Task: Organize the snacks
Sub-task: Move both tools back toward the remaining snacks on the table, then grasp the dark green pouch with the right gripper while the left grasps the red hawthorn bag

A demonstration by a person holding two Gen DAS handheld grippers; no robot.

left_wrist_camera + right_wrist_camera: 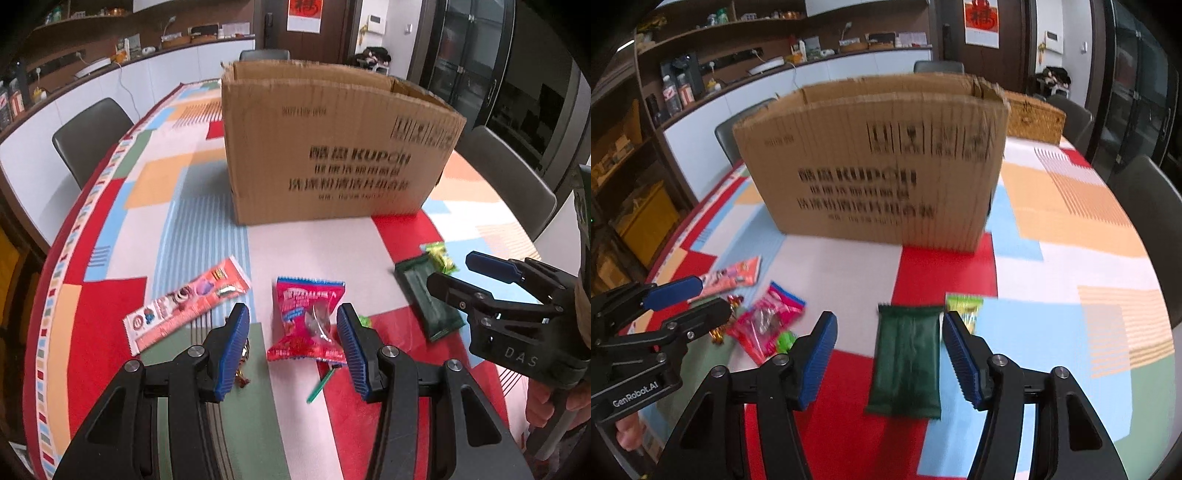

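- Long pink/orange strip pack [188, 308] sits far left, long axis diagonal, running up to the right. Left of the L tongs, not between them.
- Small gold-wrapped candy [242, 369] lies just beside the L tongs' left pad, partly hidden.
- L gripper [291, 349]: wide open, holding nothing. Red snack bag [308, 319] lies straight ahead between the pads, long axis roughly along the fingers. L is the nearer hand for it.
- Green bits by the red bag: a small bright-green piece [786, 341] plus a thin green stick [320, 386]. Can't tell what either is.
- R gripper [890, 354]: also wide open, empty. Dark green bar pack [907, 356] lies dead ahead between the pads, long axis along the fingers, so pads would close across its short width. R nearer.
- Yellow-green packet [964, 308] touches the far right corner of the bar.
- Cardboard box [332, 147]: open top, behind all the snacks, well apart.
- Count: 1 strip, 1 gold candy, 1 red bag, 1 green bar, 1 yellow-green packet, 1 box.
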